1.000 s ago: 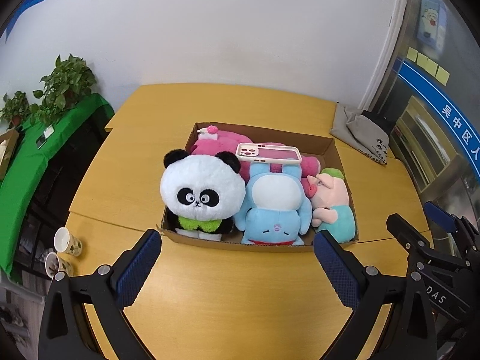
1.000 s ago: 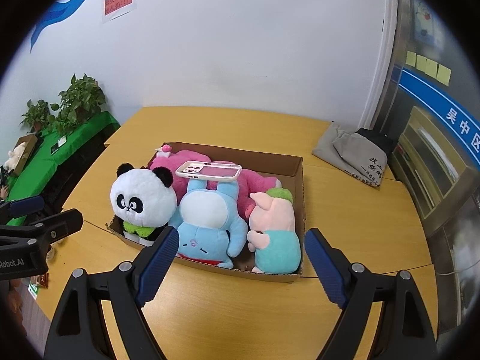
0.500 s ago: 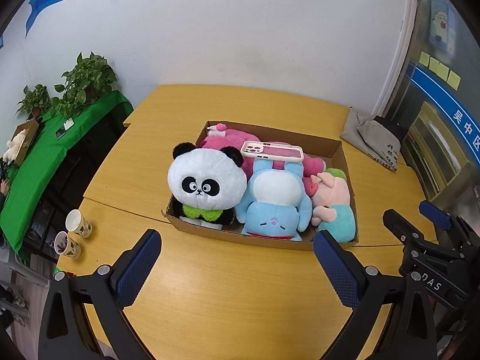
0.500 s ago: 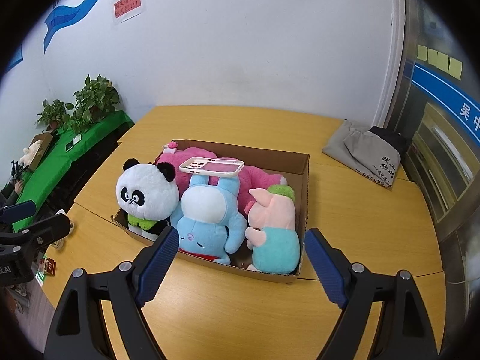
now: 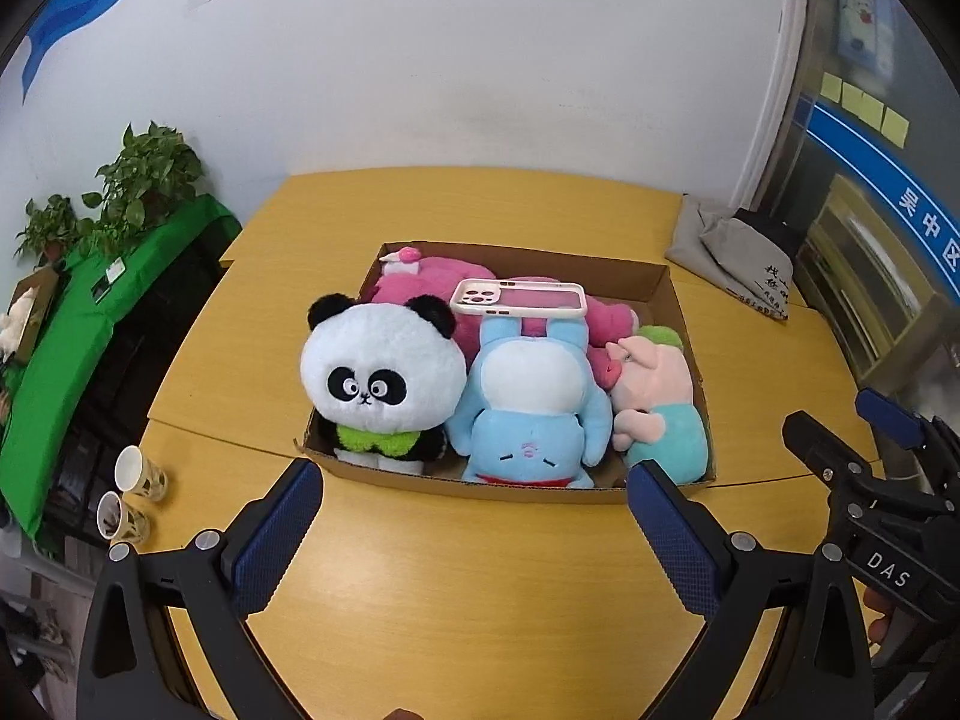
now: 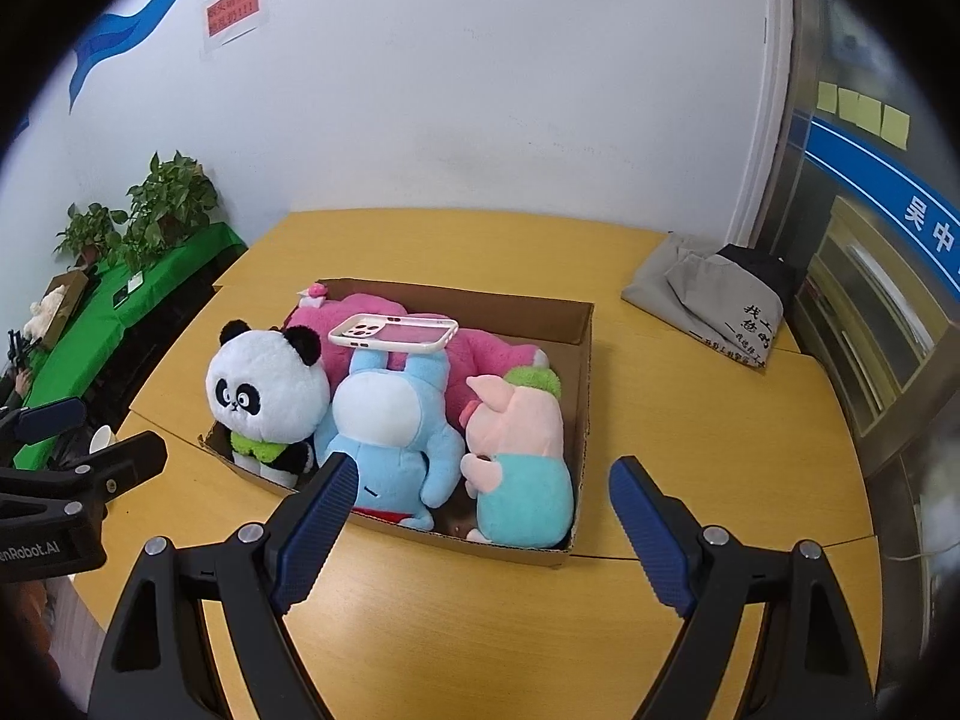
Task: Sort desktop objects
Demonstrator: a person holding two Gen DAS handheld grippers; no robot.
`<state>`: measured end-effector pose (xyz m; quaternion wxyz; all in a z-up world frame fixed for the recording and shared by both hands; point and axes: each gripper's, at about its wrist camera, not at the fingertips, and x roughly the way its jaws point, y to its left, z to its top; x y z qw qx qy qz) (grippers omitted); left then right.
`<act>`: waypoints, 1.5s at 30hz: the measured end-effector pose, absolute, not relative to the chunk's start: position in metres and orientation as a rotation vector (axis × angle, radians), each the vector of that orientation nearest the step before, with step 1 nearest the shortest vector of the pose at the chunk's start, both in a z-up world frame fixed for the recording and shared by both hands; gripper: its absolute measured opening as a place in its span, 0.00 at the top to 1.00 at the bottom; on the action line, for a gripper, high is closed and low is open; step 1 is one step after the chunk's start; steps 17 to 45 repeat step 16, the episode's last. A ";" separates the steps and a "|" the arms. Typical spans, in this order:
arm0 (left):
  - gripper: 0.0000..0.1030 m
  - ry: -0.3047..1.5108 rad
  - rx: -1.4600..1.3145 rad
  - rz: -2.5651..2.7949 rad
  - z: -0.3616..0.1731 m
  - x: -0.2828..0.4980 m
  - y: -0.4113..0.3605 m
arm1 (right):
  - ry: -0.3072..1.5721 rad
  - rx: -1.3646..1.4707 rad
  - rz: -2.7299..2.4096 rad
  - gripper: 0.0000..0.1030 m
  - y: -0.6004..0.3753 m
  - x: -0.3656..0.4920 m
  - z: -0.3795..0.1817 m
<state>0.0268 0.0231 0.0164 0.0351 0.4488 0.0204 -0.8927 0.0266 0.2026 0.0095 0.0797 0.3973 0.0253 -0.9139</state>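
Nearest, both grippers hang over the bare yellow wooden tabletop (image 5: 480, 600), short of the box. The left gripper (image 5: 474, 516) has its blue-padded fingers spread wide with nothing between them; the right gripper (image 6: 477, 513) stands equally wide and empty.

Just beyond the fingertips sits the shallow brown cardboard box (image 5: 516, 489), packed with soft toys. Front row, from the left of the view: a fluffy black-and-white panda plush with a green bow (image 5: 384, 378), upright; a light-blue plush lying head-down with its white belly up (image 5: 528, 402); a pink pig plush in a teal outfit (image 5: 660, 402) against the right-hand wall. Behind them lies a large magenta plush (image 5: 438, 285).

A white-rimmed pink phone case (image 5: 519, 300) rests flat across the blue plush's upturned feet, loose and unsupported at both ends.

Handling judgement: the plush toys look light, soft and compressible, so a squeeze across head or torso should hold; fur may slip slightly. The case looks stiff, thin and smooth, likely to slide off if the blue toy is disturbed. Best taken first, pinched across its narrow width at mid-length.

Farther off: two paper cups (image 5: 132, 498) at the table's left edge, a grey folded cloth bag (image 5: 732, 258) at the far right.
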 end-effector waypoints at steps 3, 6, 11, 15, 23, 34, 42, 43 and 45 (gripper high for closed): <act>0.00 0.062 1.401 -2.737 0.011 0.019 0.022 | 0.082 1.204 -2.744 0.17 0.200 0.024 0.009; 0.00 0.040 1.419 -2.719 0.004 0.012 0.018 | 0.087 1.230 -2.755 0.17 0.196 0.022 0.006; 0.00 0.135 1.492 -2.736 -0.004 0.002 0.004 | 0.104 1.277 -2.769 0.17 0.184 0.019 0.003; 0.00 0.133 1.529 -2.750 -0.011 -0.005 -0.005 | 0.109 1.294 -2.781 0.17 0.171 0.017 0.001; 0.00 0.124 1.539 -2.753 -0.012 -0.007 -0.007 | 0.117 1.301 -2.783 0.17 0.168 0.016 0.000; 0.00 0.124 1.539 -2.753 -0.012 -0.007 -0.007 | 0.117 1.301 -2.783 0.17 0.168 0.016 0.000; 0.00 0.124 1.539 -2.753 -0.012 -0.007 -0.007 | 0.117 1.301 -2.783 0.17 0.168 0.016 0.000; 0.00 0.124 1.539 -2.753 -0.012 -0.007 -0.007 | 0.117 1.301 -2.783 0.17 0.168 0.016 0.000; 0.00 0.124 1.539 -2.753 -0.012 -0.007 -0.007 | 0.117 1.301 -2.783 0.17 0.168 0.016 0.000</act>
